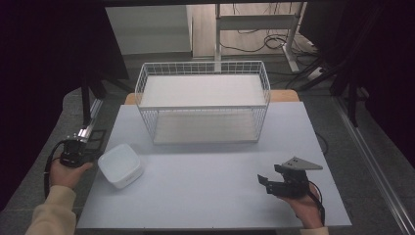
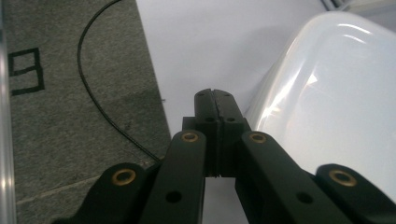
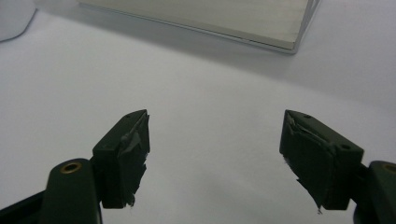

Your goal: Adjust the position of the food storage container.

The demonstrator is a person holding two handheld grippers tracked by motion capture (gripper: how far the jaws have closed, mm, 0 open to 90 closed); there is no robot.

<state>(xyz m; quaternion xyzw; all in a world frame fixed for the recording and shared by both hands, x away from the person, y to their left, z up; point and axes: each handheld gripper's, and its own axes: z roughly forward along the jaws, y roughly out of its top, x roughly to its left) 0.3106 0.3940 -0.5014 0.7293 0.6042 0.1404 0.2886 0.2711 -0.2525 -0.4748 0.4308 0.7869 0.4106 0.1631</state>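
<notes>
1. High view: the white square bowl [image 1: 121, 165] sits near the left edge of the table [image 1: 210, 196], well in front of the wire basket shelf [image 1: 203, 100]. The left gripper [image 1: 93, 157] lies just beside the bowl's left wall, at the table's edge. The right gripper [image 1: 268, 182] rests on the right part of the table, well apart from the bowl. To do this step well, the left gripper probably has to line up with the bowl's rim before gripping, since a thin wall is easy to miss.

2. Left gripper view: the left gripper [image 2: 214, 95] has its jaws pressed together with nothing between them. The bowl's [image 2: 336, 102] glossy outer wall curves just to their right; whether it touches them I cannot tell. In my judgement the jaws must part again and straddle the rim, one inside and one outside, because a closed tip can only push the bowl.

3. Right gripper view: the right gripper [image 3: 215, 154] stands wide open and empty above bare table. The base of the shelf [image 3: 210, 21] lies ahead. It looks idle and could steady the bowl if it slides.
</notes>
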